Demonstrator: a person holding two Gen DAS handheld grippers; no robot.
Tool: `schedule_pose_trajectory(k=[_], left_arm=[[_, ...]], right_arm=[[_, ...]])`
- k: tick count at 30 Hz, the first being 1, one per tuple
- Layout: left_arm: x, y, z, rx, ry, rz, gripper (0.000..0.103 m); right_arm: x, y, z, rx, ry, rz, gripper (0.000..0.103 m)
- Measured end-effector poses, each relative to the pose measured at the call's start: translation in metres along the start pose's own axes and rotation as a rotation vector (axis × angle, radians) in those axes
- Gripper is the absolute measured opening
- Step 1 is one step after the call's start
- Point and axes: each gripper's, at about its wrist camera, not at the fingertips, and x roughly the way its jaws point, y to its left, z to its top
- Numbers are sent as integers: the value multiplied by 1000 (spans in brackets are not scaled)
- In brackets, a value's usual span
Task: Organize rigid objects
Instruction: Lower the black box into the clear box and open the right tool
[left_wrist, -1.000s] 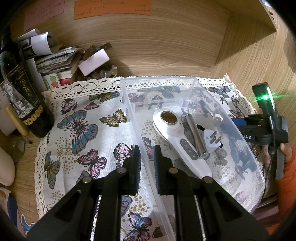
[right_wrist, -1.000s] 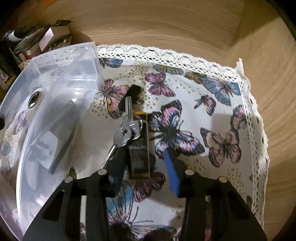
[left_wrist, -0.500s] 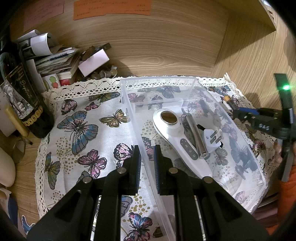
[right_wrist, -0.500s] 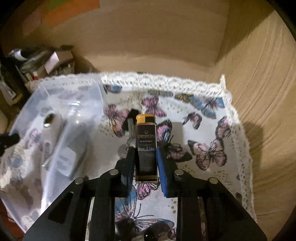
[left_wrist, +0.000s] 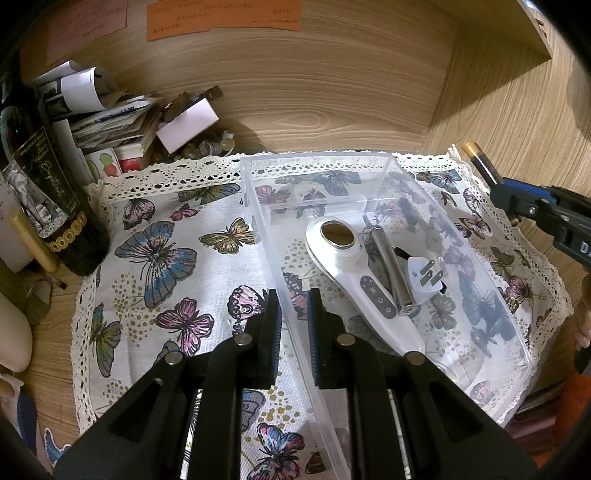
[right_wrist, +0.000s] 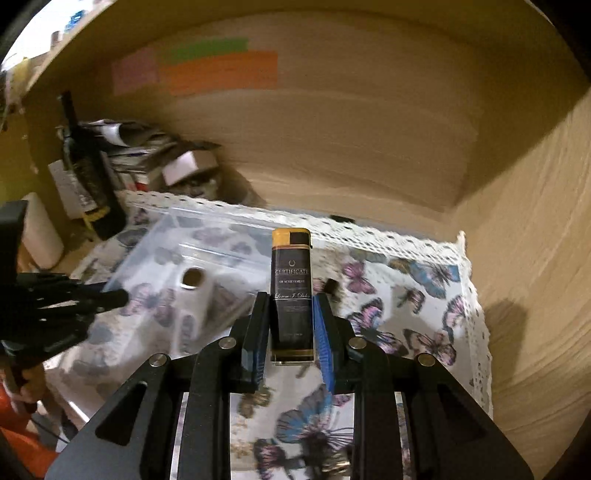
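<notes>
My right gripper is shut on a black lighter with a gold cap and holds it in the air above the butterfly cloth, to the right of the clear plastic bin. The lighter and right gripper also show at the right edge of the left wrist view. My left gripper is nearly shut around the bin's left wall. In the bin lie a white handheld device, a metal cylinder and a white plug.
A dark wine bottle and a pile of papers and boxes stand at the back left. Wooden walls close the back and right. A key bunch lies on the butterfly cloth under my right gripper.
My right gripper closed on the lighter and lifted it off the cloth, away from the keys. The left gripper has stayed on the bin wall.
</notes>
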Motion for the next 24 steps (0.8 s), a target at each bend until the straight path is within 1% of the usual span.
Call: schedule_pose_trajectory(k=[5, 9, 13, 18, 24], left_arm=[[0, 0, 0, -2, 0, -2, 13], [-1, 1, 1, -2, -2, -4, 13], [-1, 1, 1, -2, -3, -4, 13], [-1, 1, 1, -1, -5, -4, 13], [-1, 2, 1, -3, -8, -11, 13]], right_arm=[[1, 20, 4, -29, -13, 32, 22], [10, 31, 8, -43, 2, 55, 22], [28, 40, 10, -54, 45, 53, 22], [49, 46, 9, -63, 115, 78, 22], [66, 50, 6, -89, 179, 71, 22]])
